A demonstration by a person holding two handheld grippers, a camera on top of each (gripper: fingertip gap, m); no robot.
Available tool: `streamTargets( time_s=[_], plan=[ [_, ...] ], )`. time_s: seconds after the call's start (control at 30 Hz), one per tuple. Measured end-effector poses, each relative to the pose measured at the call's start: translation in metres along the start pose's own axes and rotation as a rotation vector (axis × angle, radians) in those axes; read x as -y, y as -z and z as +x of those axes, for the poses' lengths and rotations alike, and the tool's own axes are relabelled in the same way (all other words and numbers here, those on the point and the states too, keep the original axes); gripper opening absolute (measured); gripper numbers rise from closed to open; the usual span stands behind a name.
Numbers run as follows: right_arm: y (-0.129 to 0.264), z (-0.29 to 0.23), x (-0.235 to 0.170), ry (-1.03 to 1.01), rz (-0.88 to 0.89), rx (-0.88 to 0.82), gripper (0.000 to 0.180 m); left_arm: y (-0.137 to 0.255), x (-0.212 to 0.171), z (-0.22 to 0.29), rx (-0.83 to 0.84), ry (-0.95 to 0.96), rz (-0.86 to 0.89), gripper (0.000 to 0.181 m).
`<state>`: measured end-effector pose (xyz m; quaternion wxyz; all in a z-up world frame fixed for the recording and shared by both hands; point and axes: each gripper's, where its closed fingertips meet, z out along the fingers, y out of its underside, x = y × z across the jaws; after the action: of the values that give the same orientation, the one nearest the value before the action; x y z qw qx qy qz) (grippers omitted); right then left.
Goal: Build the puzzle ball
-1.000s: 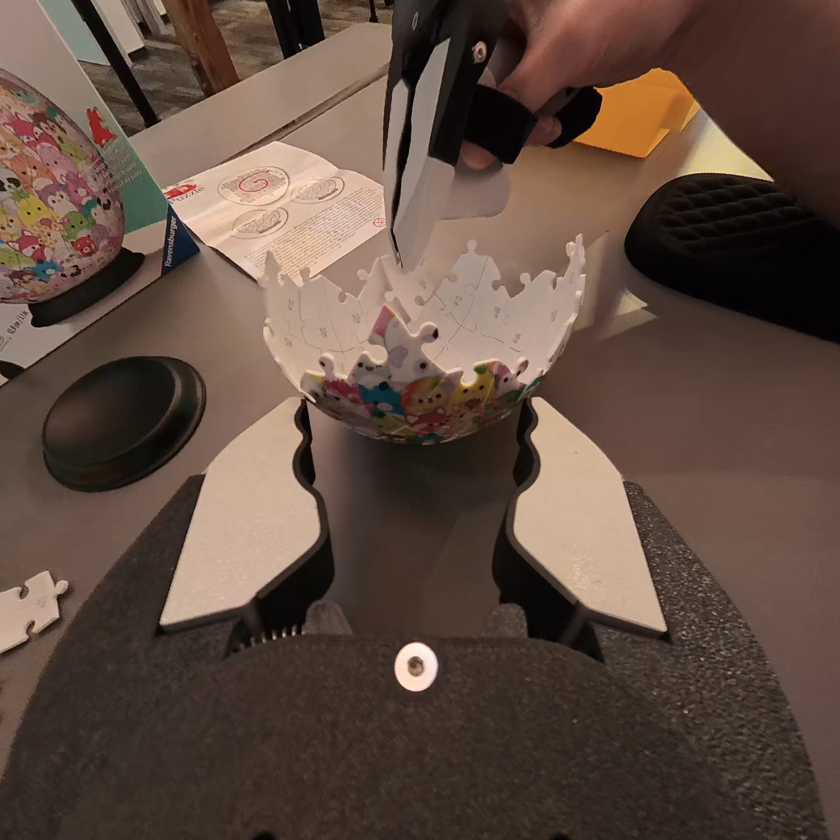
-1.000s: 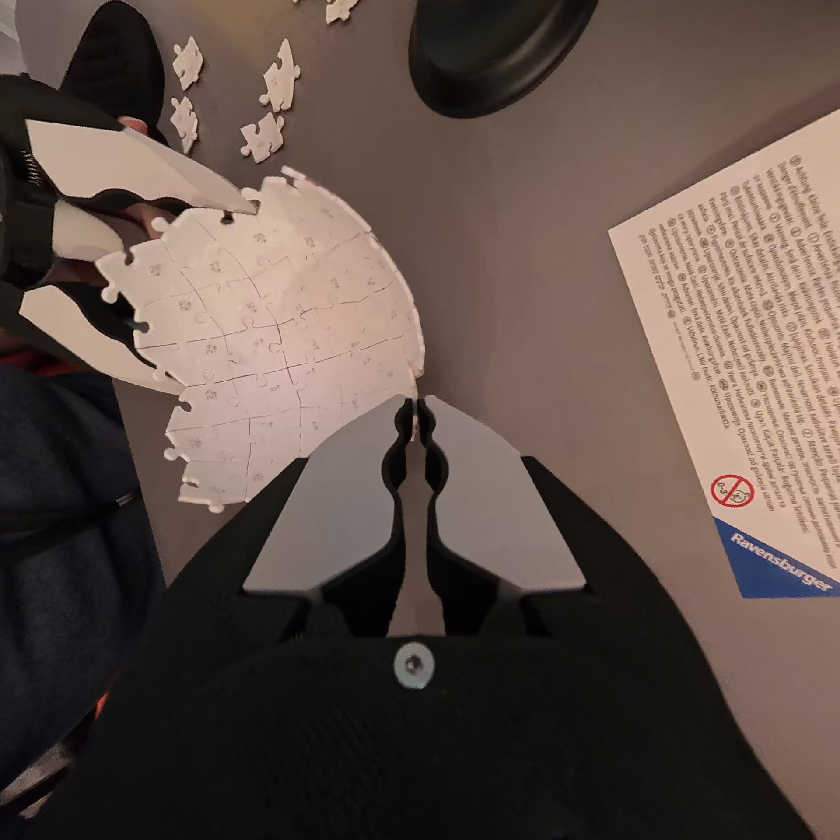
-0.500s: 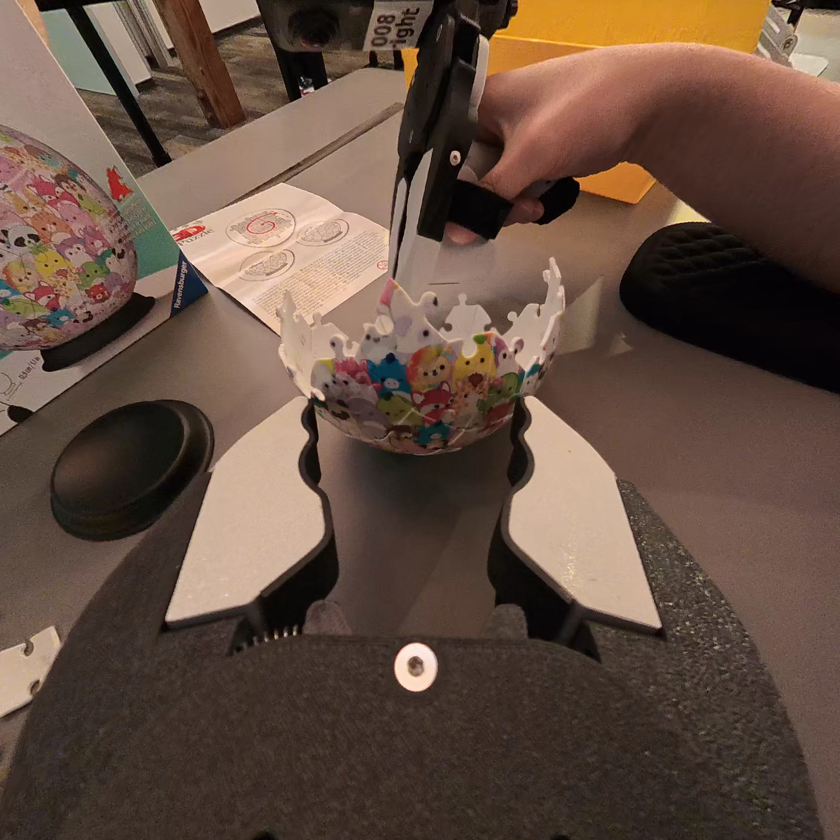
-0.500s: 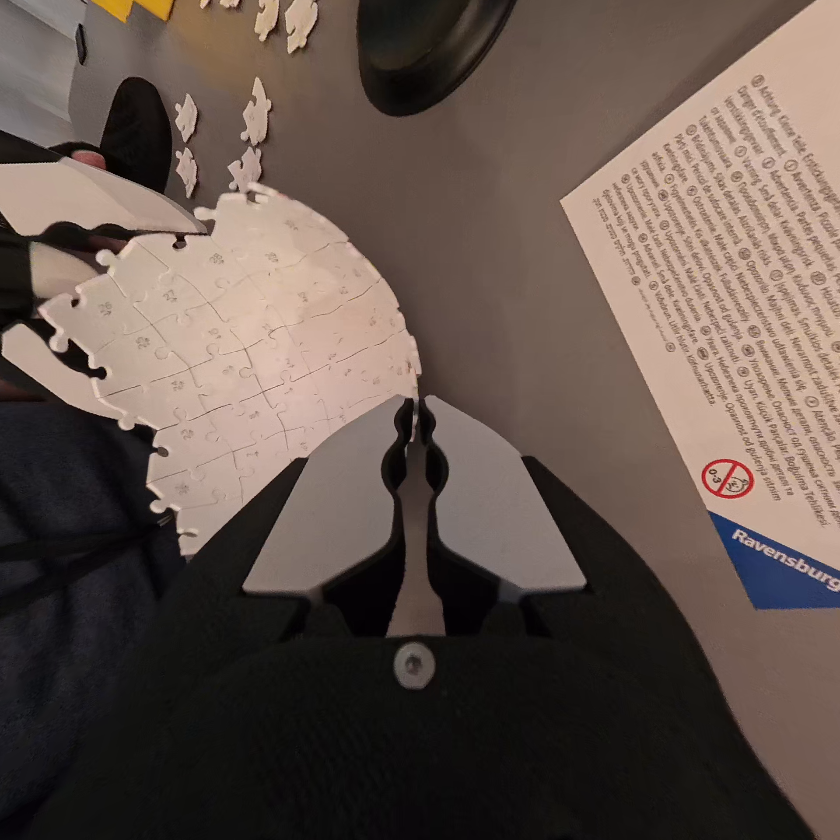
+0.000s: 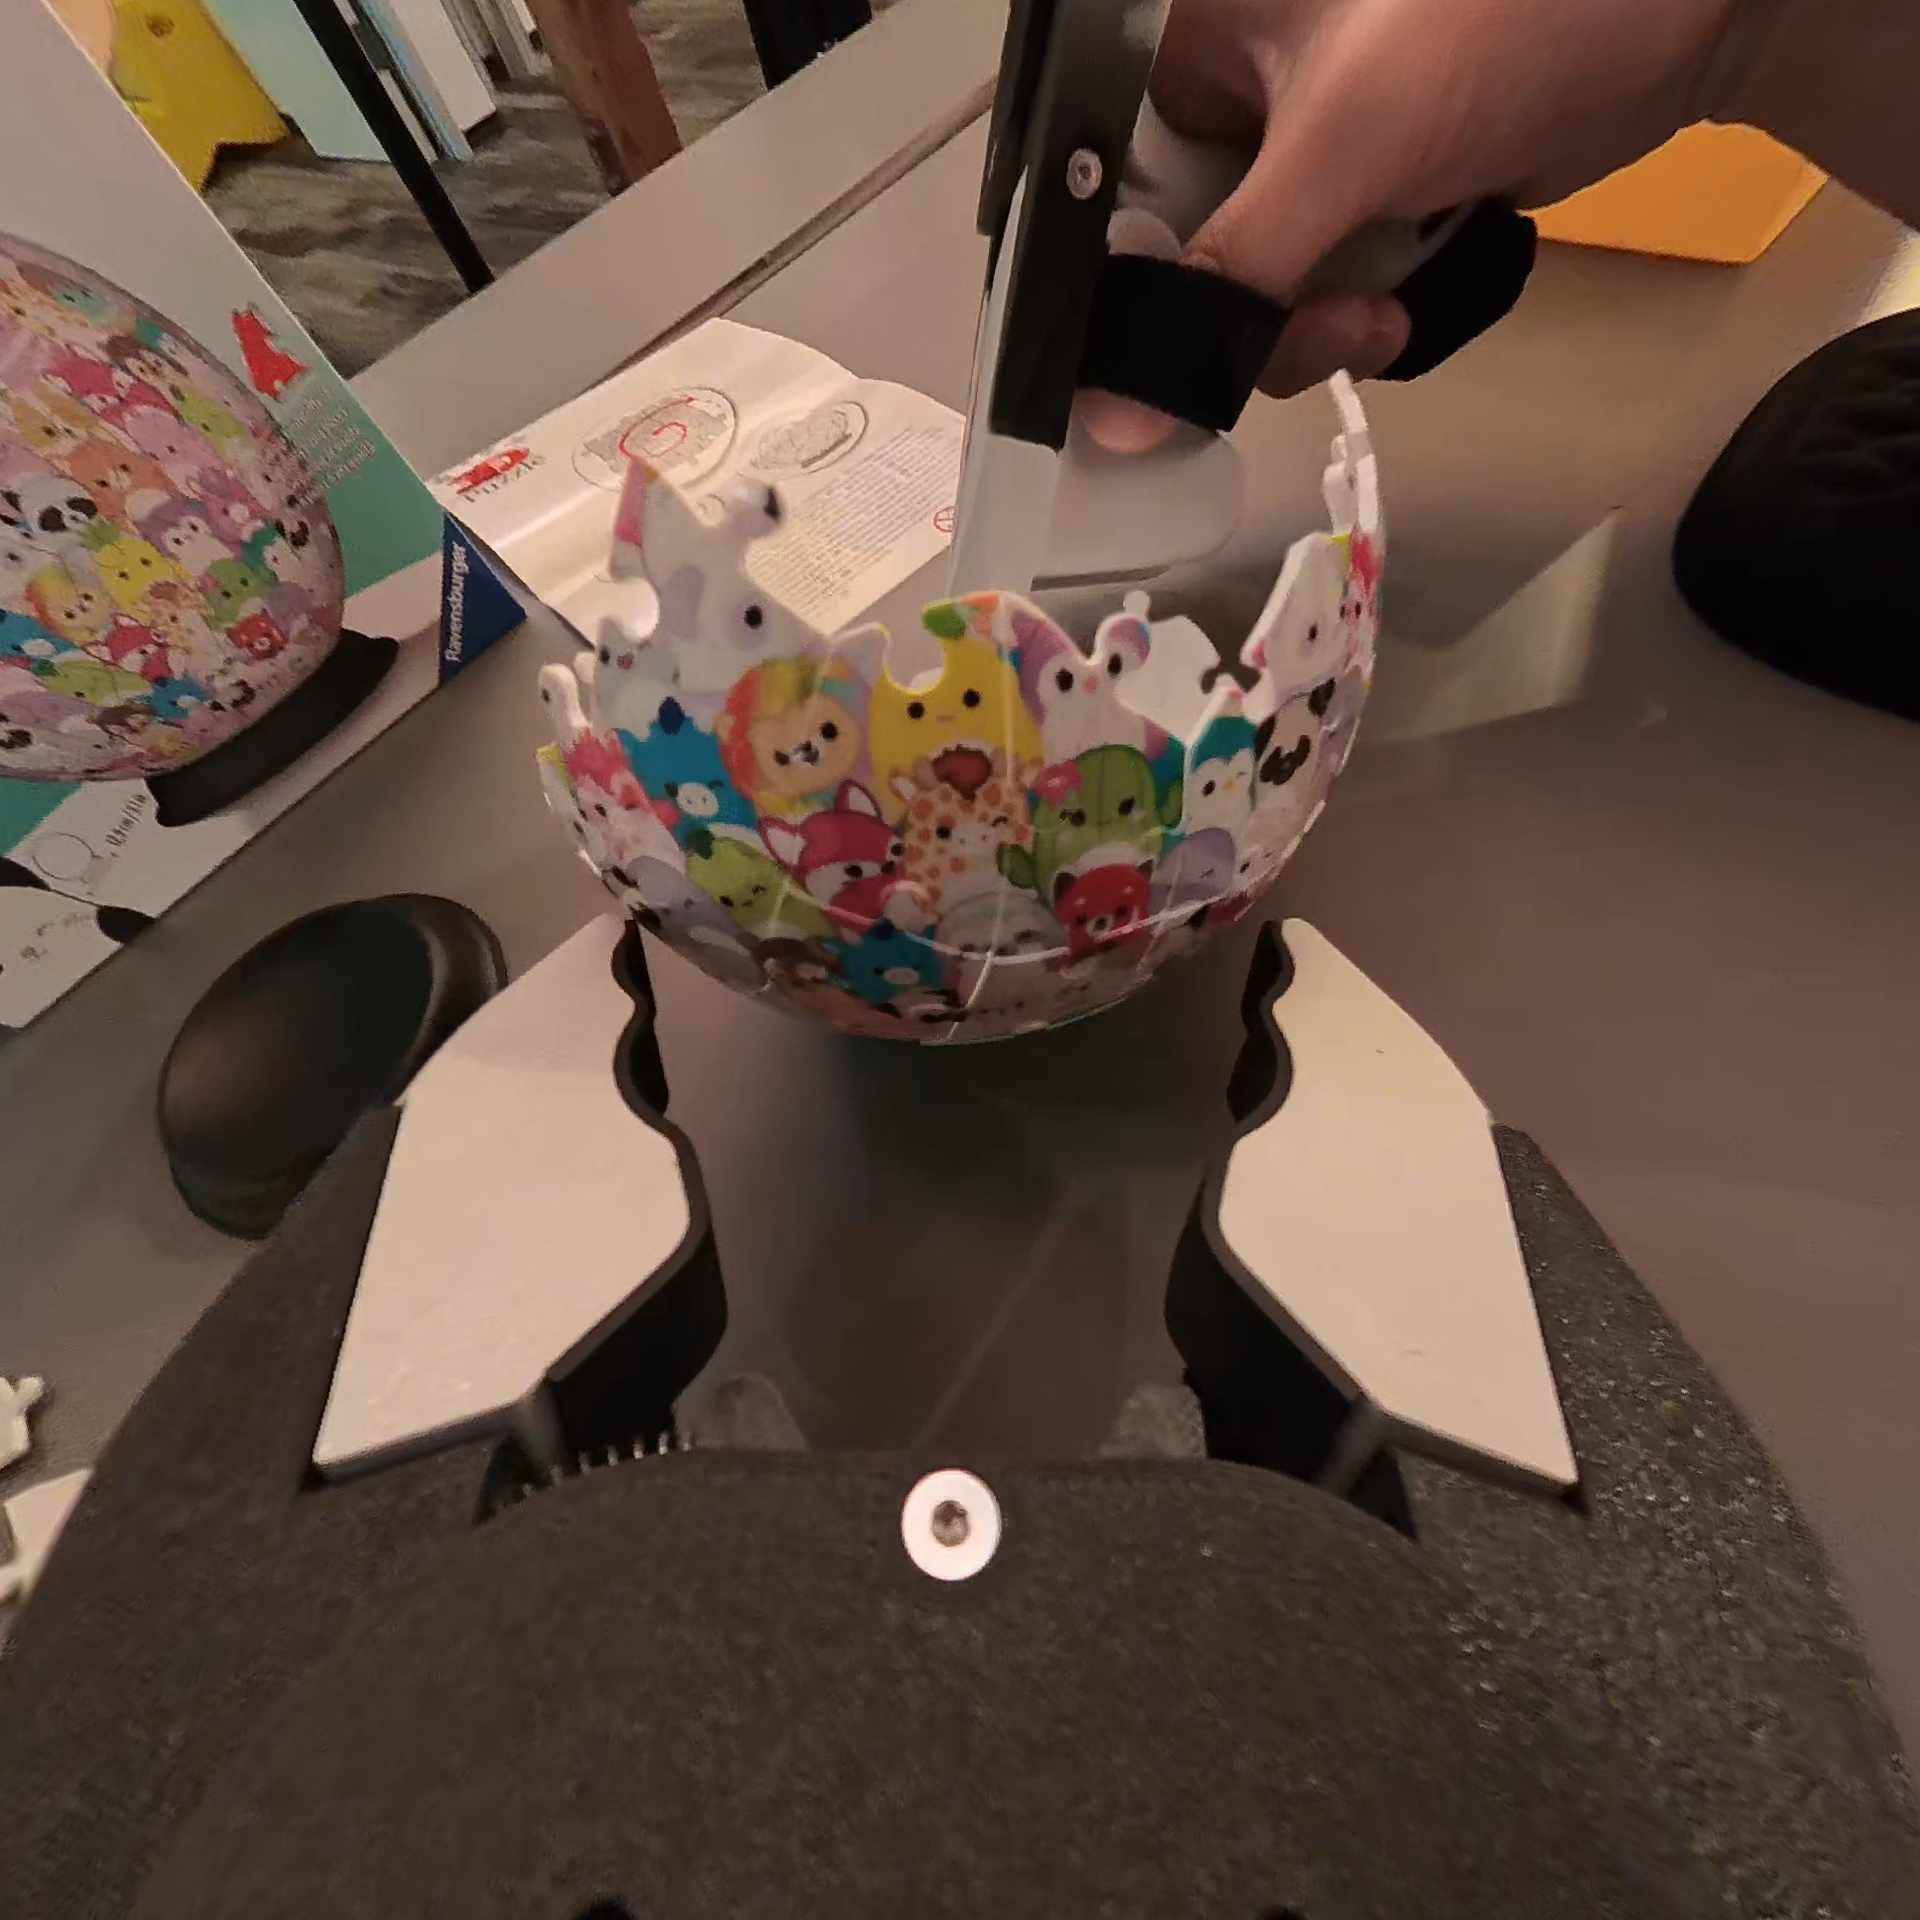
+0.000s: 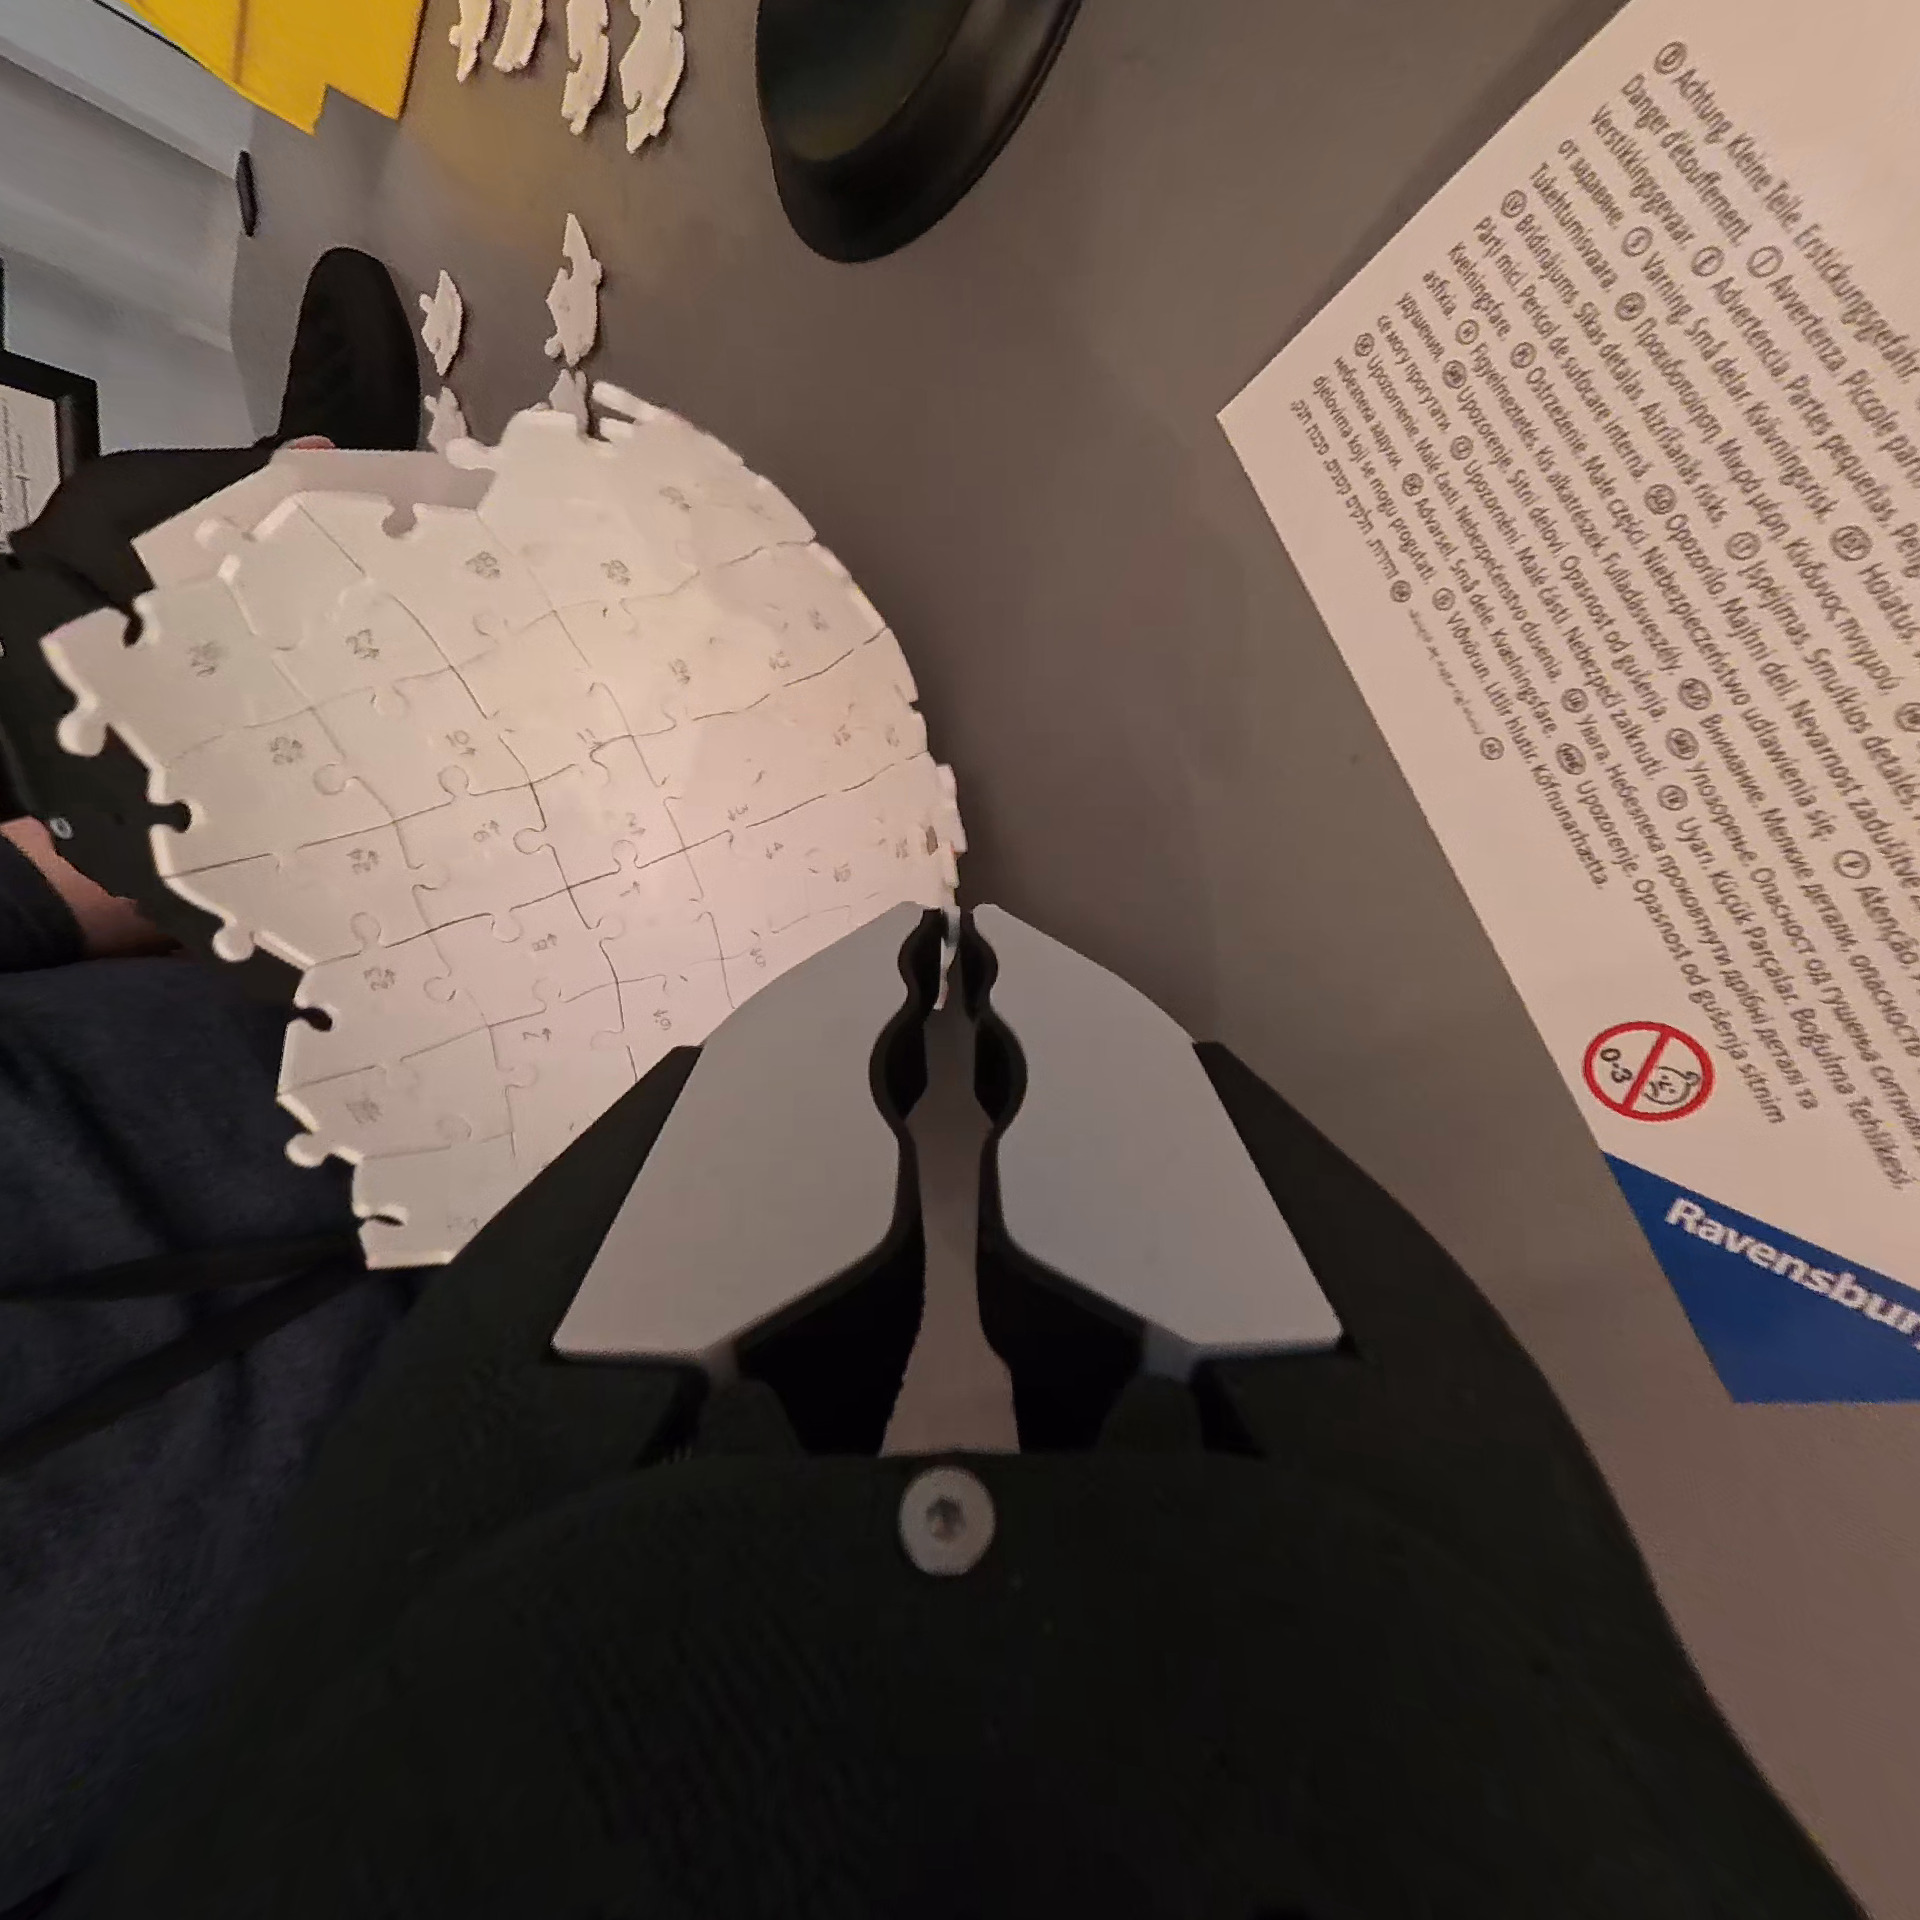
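Observation:
The half-built puzzle ball is a bowl-shaped shell, coloured cartoon animals outside, white numbered backs inside. My right gripper is shut on the shell's rim and holds it tilted; in the left wrist view it comes down from above onto the far rim. My left gripper is open and empty, its fingers either side of the shell's underside, just short of touching. One piece stands taller than the rest on the left of the rim.
A black round stand lies left of the ball, also in the right wrist view. The puzzle box and a paper leaflet lie beyond. Several loose white pieces lie on the grey table. A black pad is at right. Across from one pair of fingers to the other is roughly 8 centimeters.
The shell has tipped its coloured outside toward my left gripper and come closer to it. The right gripper stays shut on the rim. The left gripper stays open.

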<state>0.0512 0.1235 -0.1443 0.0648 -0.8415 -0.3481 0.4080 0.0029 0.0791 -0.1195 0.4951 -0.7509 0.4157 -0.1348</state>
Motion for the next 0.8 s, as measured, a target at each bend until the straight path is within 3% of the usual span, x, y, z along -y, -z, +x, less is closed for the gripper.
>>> streamTargets(
  time_s=[0.8],
  plan=[
    [-0.006,0.005,-0.003,0.064,-0.083,-0.116,0.022,-0.008,0.013,-0.006,-0.012,-0.017,0.024,0.103]
  ],
)
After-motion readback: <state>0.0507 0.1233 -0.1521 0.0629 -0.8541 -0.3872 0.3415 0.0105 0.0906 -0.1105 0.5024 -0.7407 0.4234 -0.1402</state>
